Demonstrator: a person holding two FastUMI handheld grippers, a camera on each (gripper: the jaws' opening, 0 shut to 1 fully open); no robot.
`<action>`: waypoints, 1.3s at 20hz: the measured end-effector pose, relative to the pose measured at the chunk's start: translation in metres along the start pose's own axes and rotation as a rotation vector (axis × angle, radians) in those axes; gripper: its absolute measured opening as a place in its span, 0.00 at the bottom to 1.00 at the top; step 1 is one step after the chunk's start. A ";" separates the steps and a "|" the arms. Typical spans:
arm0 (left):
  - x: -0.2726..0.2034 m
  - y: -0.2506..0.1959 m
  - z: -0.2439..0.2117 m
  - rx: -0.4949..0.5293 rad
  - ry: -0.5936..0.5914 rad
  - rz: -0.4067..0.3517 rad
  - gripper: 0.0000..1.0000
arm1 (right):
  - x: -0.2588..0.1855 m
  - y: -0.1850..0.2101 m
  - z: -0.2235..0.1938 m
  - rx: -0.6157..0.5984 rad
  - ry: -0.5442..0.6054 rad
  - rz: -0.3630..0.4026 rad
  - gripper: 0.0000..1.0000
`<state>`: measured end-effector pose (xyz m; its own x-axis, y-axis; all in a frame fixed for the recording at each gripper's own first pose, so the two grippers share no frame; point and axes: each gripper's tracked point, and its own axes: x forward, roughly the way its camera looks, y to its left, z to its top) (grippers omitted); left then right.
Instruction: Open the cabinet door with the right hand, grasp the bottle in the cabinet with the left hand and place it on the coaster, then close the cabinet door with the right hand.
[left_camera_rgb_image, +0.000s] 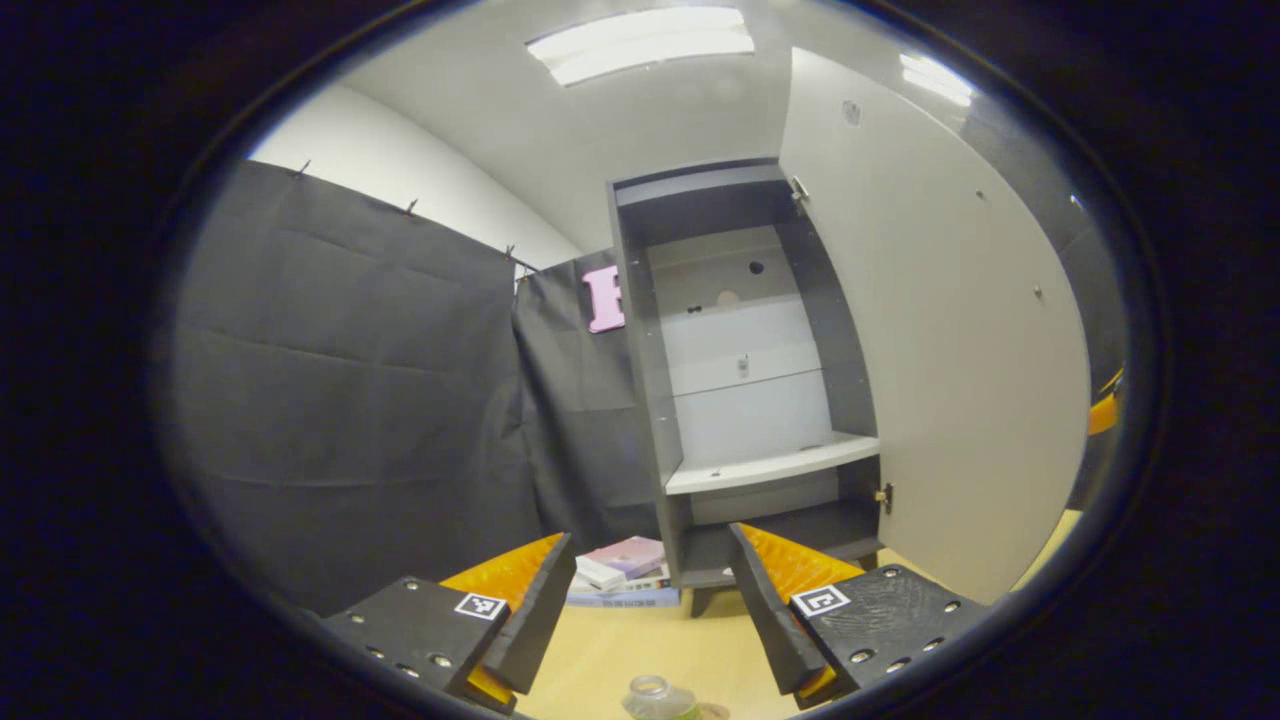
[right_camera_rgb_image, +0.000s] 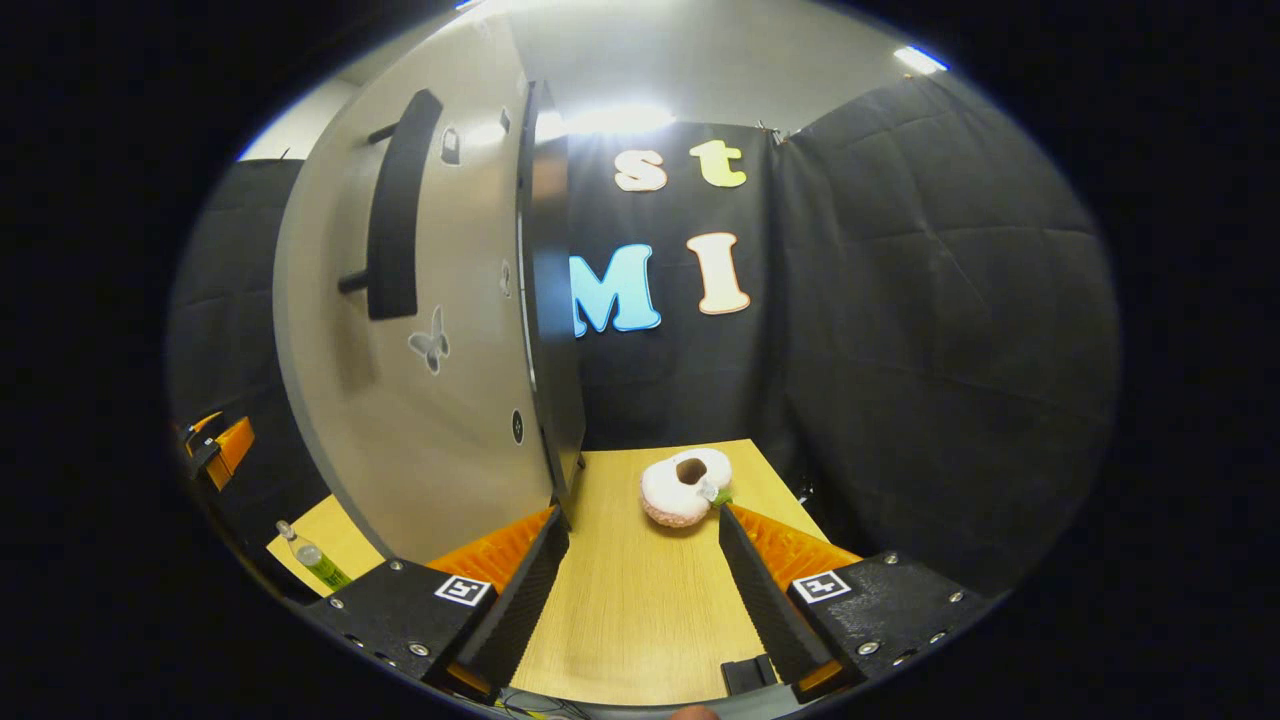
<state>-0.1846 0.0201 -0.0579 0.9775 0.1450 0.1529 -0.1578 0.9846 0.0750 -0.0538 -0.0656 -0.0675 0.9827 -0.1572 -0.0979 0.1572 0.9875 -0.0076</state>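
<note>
A pale wooden tabletop (right_camera_rgb_image: 620, 600) stands among black cloth walls. The left gripper view faces the cabinet (left_camera_rgb_image: 745, 370), its door (left_camera_rgb_image: 930, 340) swung wide, books (left_camera_rgb_image: 625, 575) beside it, and the bottle (left_camera_rgb_image: 660, 698) just below the spread, empty left hand-held gripper (left_camera_rgb_image: 650, 610). The right gripper view adds the door's handle (right_camera_rgb_image: 395, 210) and a plush donut (right_camera_rgb_image: 685, 487) beyond the open, empty right hand-held gripper (right_camera_rgb_image: 640, 590).

Cut off and partly hidden bits

My left view clips the bottle (left_camera_rgb_image: 660, 700) at the bottom edge; books (left_camera_rgb_image: 625, 578) sit partly behind my fingers (left_camera_rgb_image: 520, 600); my right view clips the other gripper (right_camera_rgb_image: 220, 450).
</note>
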 end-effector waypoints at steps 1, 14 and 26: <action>0.001 -0.007 0.007 -0.032 0.018 -0.020 0.87 | 0.001 -0.004 0.011 0.007 -0.019 -0.006 0.94; 0.007 -0.031 0.079 0.017 0.102 -0.091 0.87 | -0.024 0.033 0.144 0.032 -0.289 0.045 0.93; 0.044 -0.017 0.097 -0.017 0.084 -0.179 0.87 | -0.021 0.052 0.134 0.099 -0.183 0.023 0.92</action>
<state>-0.1528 -0.0001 0.0434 0.9981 -0.0252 0.0556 0.0209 0.9968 0.0770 -0.0534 -0.0124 0.0676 0.9861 -0.1422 0.0860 0.1344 0.9867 0.0912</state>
